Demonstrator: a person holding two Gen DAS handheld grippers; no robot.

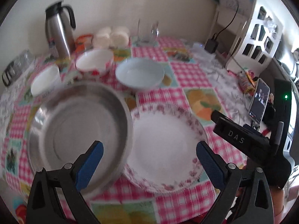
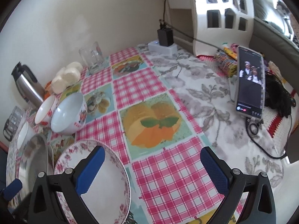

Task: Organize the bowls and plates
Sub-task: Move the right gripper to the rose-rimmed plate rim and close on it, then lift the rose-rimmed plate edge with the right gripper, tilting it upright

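Note:
A steel plate (image 1: 78,128) lies at the table's near left, its right rim overlapping a white plate with a pink floral rim (image 1: 164,145). Behind them stand a pale blue bowl (image 1: 140,73), a white bowl with red flowers (image 1: 94,61) and a small white bowl (image 1: 44,80). My left gripper (image 1: 149,151) hovers open above the two plates, holding nothing. My right gripper (image 2: 152,160) is open over the checked cloth, its left finger above the floral plate (image 2: 104,186). The blue bowl (image 2: 69,113), the flowered bowl (image 2: 45,113) and the steel plate (image 2: 33,158) show at the left there.
A steel thermos (image 1: 59,29), a glass jug (image 1: 147,31) and white round items (image 1: 110,35) line the wall. A phone (image 2: 250,82) leans at the right with a cable (image 2: 261,145) and a charger (image 2: 165,34). A white shelf unit (image 2: 220,5) stands behind.

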